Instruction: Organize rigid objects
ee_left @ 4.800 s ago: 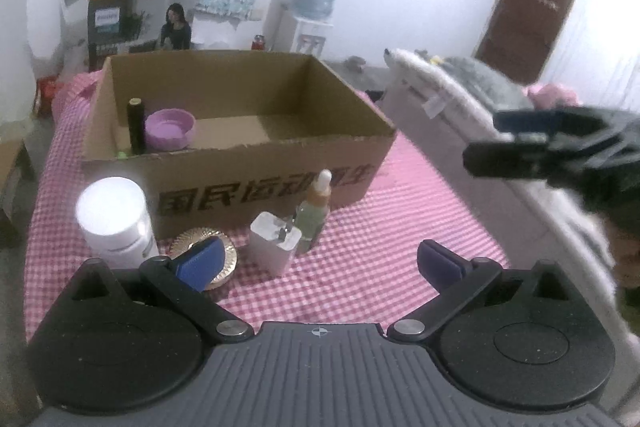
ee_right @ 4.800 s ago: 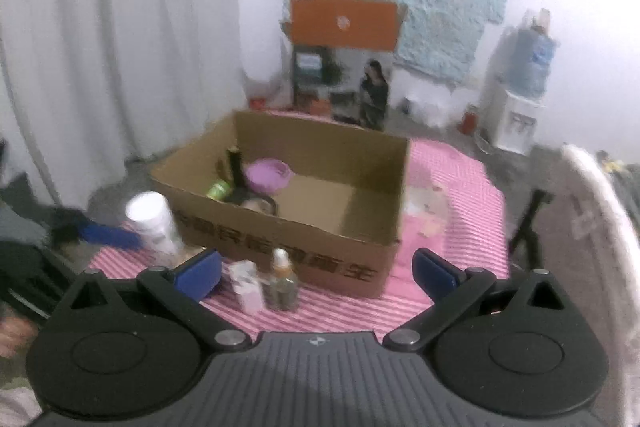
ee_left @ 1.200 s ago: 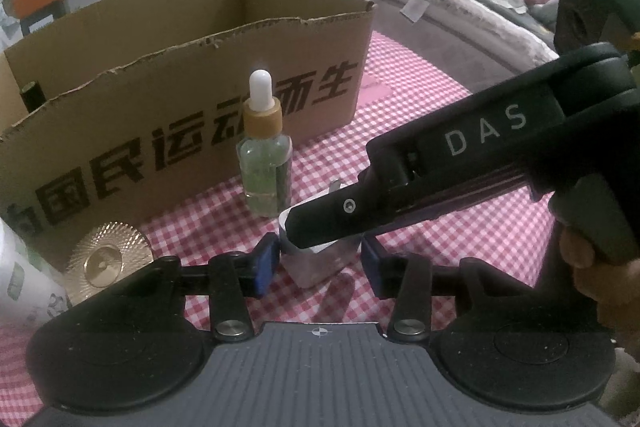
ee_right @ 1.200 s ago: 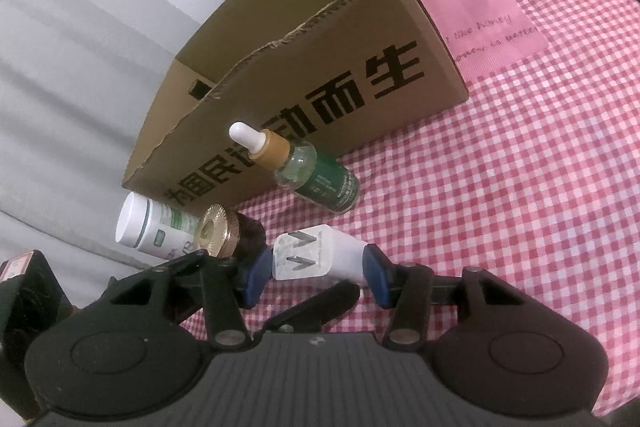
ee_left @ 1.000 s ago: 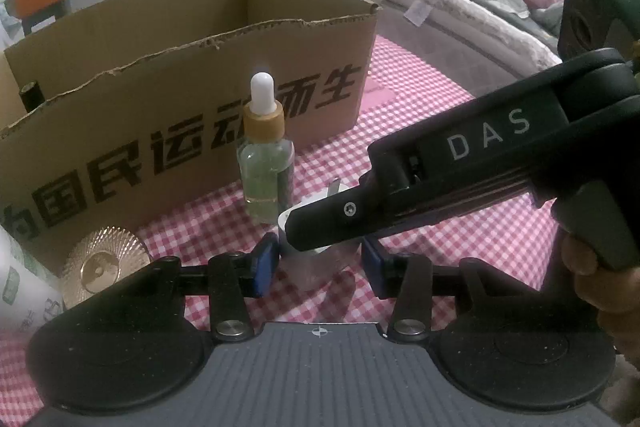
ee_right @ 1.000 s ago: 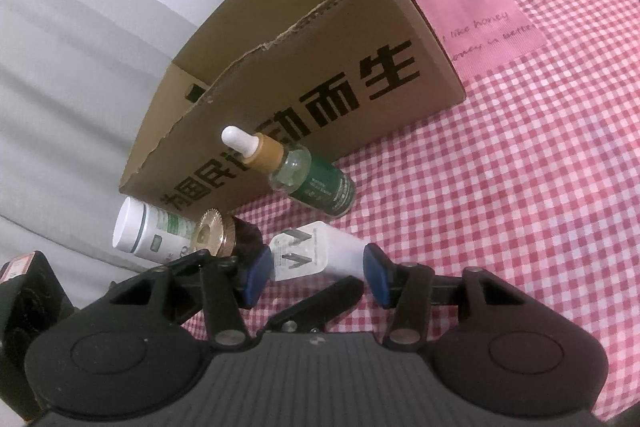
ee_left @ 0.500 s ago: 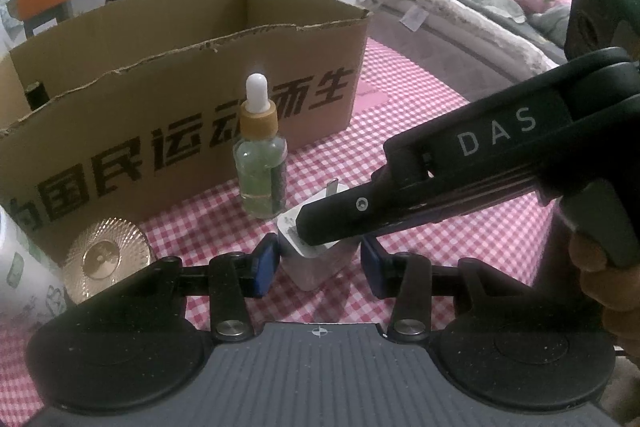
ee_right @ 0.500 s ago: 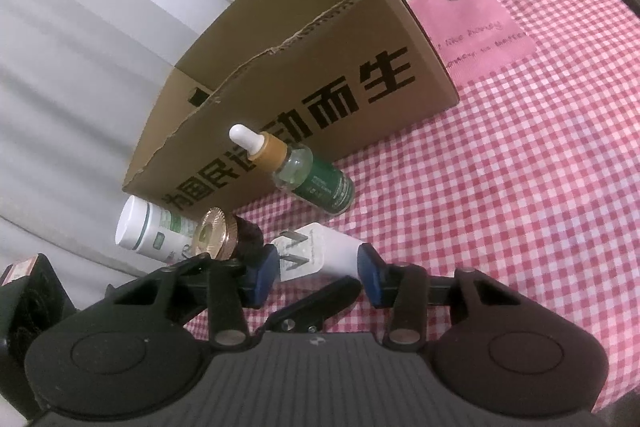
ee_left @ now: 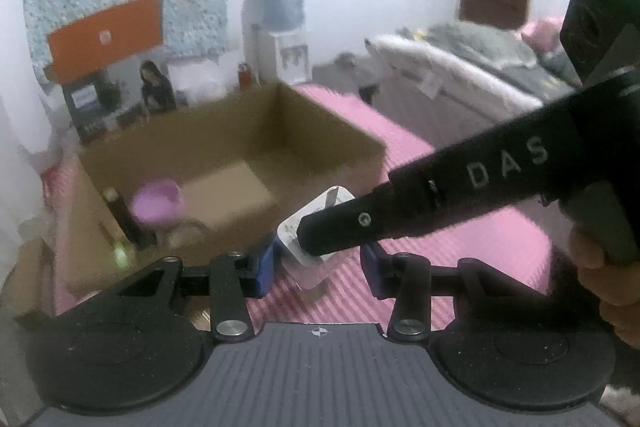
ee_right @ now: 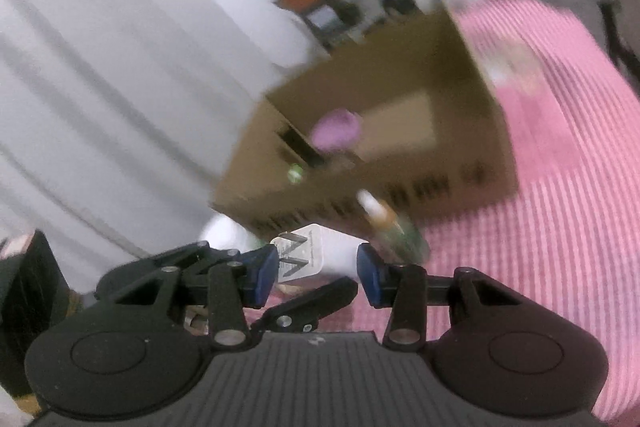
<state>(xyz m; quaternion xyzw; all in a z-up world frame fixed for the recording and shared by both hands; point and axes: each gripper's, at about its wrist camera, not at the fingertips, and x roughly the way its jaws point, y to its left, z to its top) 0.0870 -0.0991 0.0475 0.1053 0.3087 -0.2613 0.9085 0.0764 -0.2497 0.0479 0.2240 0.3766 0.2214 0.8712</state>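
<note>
A white plug charger [ee_left: 308,227] sits between the blue pads of both grippers, lifted above the pink checked cloth. My left gripper [ee_left: 318,263] and my right gripper [ee_right: 316,263] are both shut on it; the charger [ee_right: 310,255] shows its prongs in the right wrist view. The right gripper's black body [ee_left: 480,183] crosses the left wrist view. The open cardboard box [ee_left: 332,143] lies just beyond, holding a purple jar [ee_left: 156,205] and a dark bottle [ee_left: 120,215]. The dropper bottle [ee_right: 388,223] stands in front of the box [ee_right: 492,131].
The pink checked tablecloth [ee_left: 460,259] covers the table. A bed with grey bedding [ee_left: 460,67] is at the right, a water dispenser [ee_left: 284,39] behind. A white curtain [ee_right: 100,67] hangs at the left. Both views are motion-blurred.
Both grippers have risen with the charger, off the cloth and up to the level of the box's open top. The box's inside has come into view.
</note>
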